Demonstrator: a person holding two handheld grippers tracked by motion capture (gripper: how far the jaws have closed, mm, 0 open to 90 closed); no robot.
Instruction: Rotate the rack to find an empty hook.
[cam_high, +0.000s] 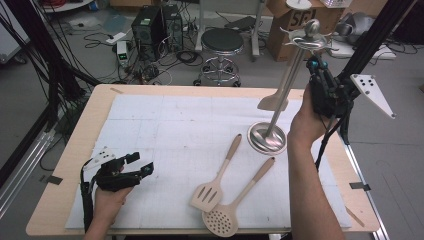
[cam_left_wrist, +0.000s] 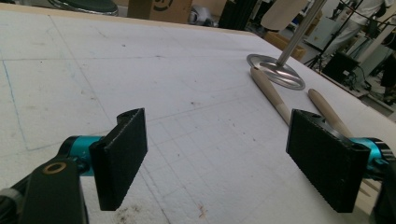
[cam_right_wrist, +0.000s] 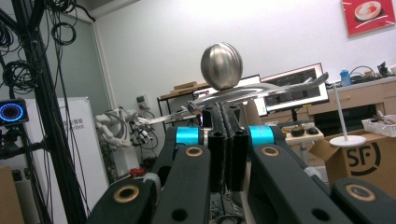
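Left gripper (cam_high: 142, 163), jaws apart and empty, rests well short of the slotted spatula (cam_high: 212, 186) and skimmer (cam_high: 225, 215); right gripper (cam_right_wrist: 224, 140), pressed shut, nudges the utensil stand (cam_high: 290, 80) beneath its knob, apparently straightening it before hanging.

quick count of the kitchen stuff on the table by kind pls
Slotted spatula: 1
Round skimmer: 1
Utensil hung on the rack: 1
Metal utensil rack: 1
Total: 4
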